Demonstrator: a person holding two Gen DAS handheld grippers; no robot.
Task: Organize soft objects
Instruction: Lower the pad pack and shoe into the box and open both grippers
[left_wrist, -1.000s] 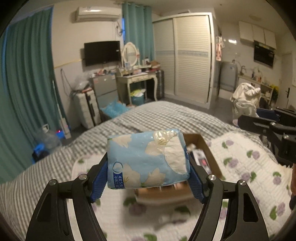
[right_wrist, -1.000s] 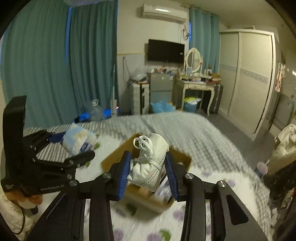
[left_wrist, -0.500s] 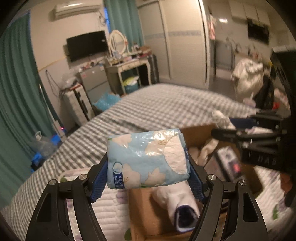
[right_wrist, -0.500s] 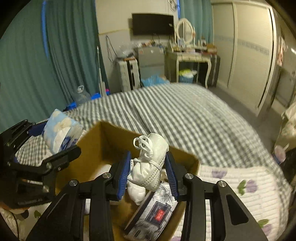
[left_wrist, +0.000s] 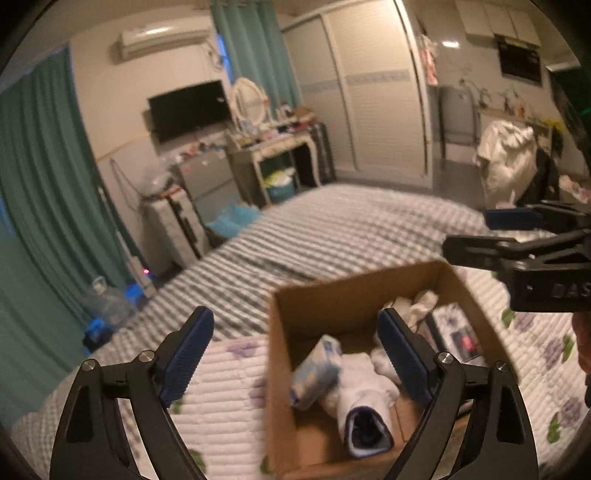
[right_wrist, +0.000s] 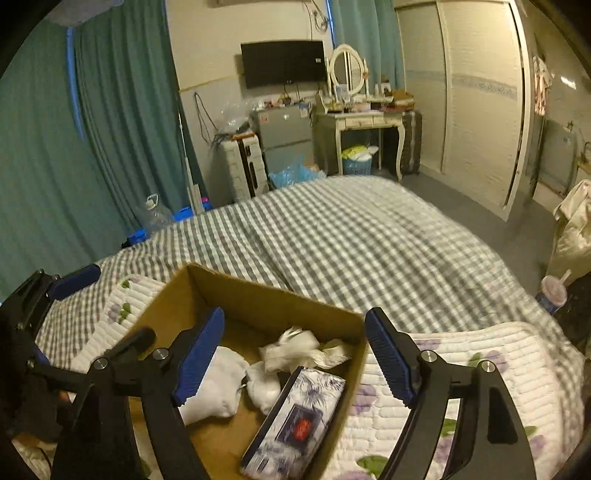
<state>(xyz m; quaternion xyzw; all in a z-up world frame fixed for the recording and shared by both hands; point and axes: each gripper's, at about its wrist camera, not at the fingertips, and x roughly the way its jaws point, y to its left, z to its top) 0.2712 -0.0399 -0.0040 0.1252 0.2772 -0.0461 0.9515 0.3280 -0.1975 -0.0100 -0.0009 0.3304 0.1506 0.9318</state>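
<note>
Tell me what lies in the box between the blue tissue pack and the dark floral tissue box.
In the left wrist view, a rolled white garment with a dark opening lies between the light blue soft tissue pack and the dark floral tissue box, inside the brown cardboard box.

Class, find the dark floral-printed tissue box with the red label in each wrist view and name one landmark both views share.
Left wrist view: the floral tissue box lies at the right side of the brown cardboard box.
Right wrist view: bottom centre, tilted in the same carton.
Shared landmark: the wall-mounted black television.
</note>
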